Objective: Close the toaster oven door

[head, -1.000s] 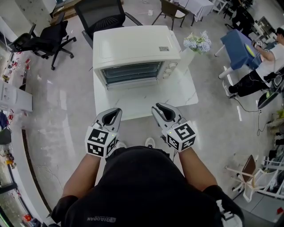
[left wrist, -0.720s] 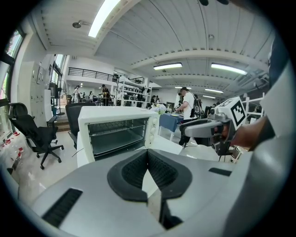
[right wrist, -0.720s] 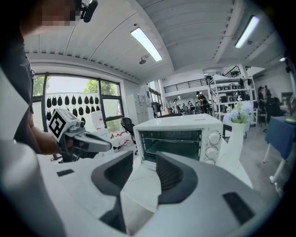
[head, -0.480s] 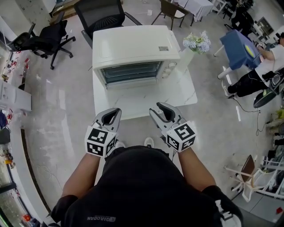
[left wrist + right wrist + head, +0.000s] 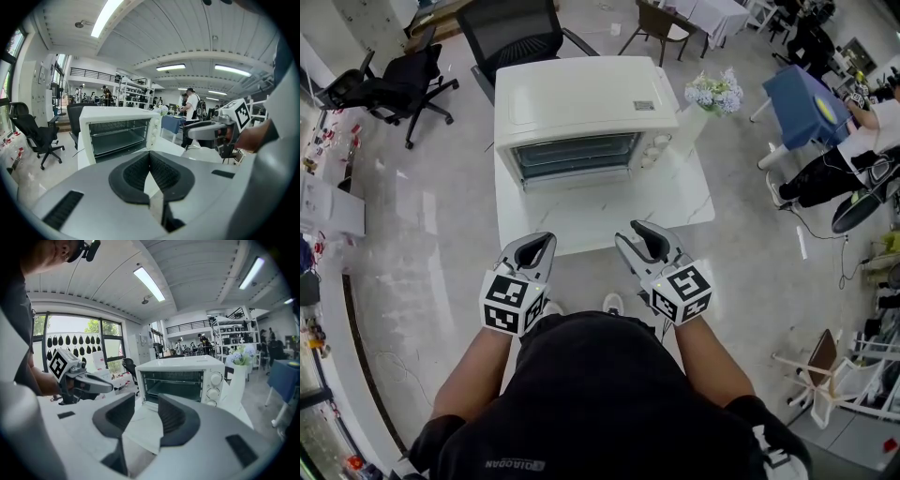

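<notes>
A white worktop [image 5: 609, 211] with faint grey veining stands on a pale, glossy floor [image 5: 431, 216] in a large open room lit by ceiling strip lights. Black office chairs [image 5: 389, 84] stand beyond its far left corner, and a blue table [image 5: 806, 103] stands off to the right with a person beside it. The oven [image 5: 581, 103] fills most of the worktop's far edge. Its front faces the near edge and is open, so the rack inside shows, and its knobs sit at the right of the front. A vase of pale flowers [image 5: 715, 91] stands just beside the oven at the far right corner. The left tool [image 5: 542, 239] hangs at the near edge, left of centre, with its jaws closed tip to tip on nothing. The right tool [image 5: 642, 234] hangs at the same edge, right of centre. Its jaws have just been opening and now stand wide apart with nothing between them. Both tools point toward the oven and are well apart from it, with bare worktop between.
</notes>
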`<act>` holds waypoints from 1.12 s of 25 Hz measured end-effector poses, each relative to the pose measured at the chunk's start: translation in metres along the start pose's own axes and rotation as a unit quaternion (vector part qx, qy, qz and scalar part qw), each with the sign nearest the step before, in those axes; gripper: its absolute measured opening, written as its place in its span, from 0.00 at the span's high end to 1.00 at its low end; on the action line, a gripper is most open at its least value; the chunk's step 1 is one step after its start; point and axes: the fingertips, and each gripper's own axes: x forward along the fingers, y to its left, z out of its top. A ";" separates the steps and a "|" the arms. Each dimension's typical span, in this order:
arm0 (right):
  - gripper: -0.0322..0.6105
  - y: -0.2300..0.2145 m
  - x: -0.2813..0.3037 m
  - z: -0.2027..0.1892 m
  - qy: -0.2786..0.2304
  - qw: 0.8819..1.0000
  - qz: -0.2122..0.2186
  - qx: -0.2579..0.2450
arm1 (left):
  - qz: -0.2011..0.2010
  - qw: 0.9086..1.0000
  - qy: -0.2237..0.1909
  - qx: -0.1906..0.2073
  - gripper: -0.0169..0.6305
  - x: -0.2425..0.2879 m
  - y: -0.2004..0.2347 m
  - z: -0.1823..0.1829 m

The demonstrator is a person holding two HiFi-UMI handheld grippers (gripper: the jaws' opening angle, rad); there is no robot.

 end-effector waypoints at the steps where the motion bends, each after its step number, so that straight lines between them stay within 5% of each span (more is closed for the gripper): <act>1: 0.73 0.000 -0.001 0.000 0.000 1.000 0.000 0.000 | 0.000 1.000 -0.001 0.000 0.97 0.000 -0.001 0.000; 13: 0.73 -0.014 -0.005 -0.014 -0.001 0.999 -0.007 0.041 | 0.002 1.000 0.003 -0.010 0.97 0.003 0.003 -0.004; 28: 0.73 -0.083 0.011 -0.202 0.140 0.974 -0.068 0.163 | 0.050 0.996 0.060 -0.040 0.97 -0.003 0.020 -0.053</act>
